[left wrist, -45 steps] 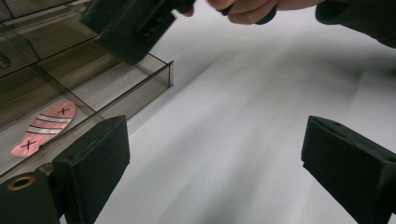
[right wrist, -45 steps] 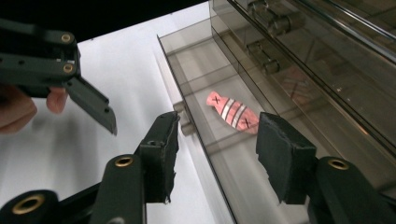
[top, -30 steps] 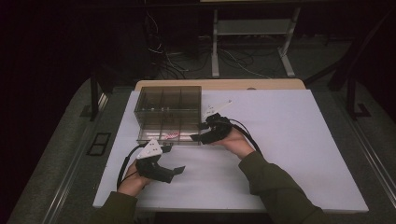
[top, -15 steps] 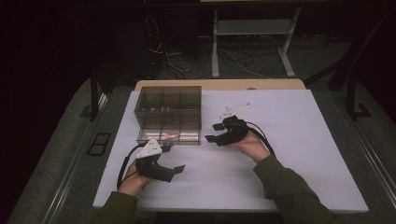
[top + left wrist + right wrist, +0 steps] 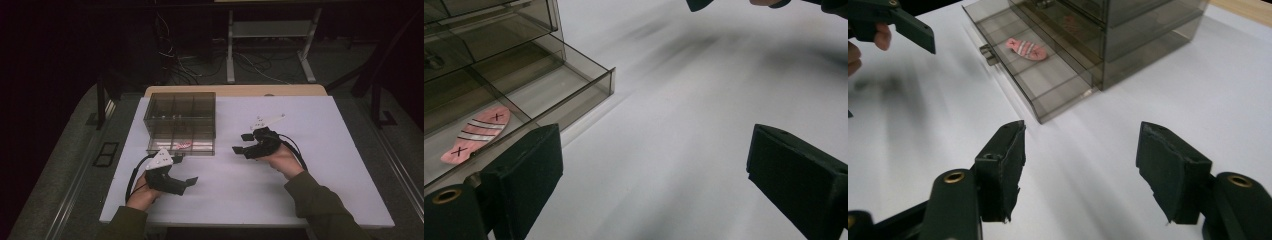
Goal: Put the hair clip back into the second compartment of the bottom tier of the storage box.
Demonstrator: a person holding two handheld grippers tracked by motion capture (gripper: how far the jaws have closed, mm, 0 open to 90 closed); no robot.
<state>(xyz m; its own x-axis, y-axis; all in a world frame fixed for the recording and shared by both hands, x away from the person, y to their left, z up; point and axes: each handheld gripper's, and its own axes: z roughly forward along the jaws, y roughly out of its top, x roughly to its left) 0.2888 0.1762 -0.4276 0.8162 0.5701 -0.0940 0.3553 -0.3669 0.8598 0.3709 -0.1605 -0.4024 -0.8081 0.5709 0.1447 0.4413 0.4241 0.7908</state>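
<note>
A smoked clear drawer box [image 5: 180,112] stands at the back left of the white table. Its bottom drawer [image 5: 200,146] is pulled out toward me, and a pink striped fish-shaped piece [image 5: 183,145] [image 5: 476,132] [image 5: 1027,49] lies in it. My left gripper [image 5: 184,170] [image 5: 654,165] hovers open just in front of the drawer, with nothing between its jaws. My right gripper [image 5: 241,143] [image 5: 1080,165] is to the right of the box and points at it. Its jaws have just been opening and are empty.
The white table [image 5: 310,190] has bare room in the middle and on the right. A wooden strip [image 5: 235,90] runs behind it. Cables and a metal frame [image 5: 270,45] lie on the dark floor beyond.
My right gripper has drawn away from the drawer front to the right, and its jaws stand wider. The left gripper has kept still.
</note>
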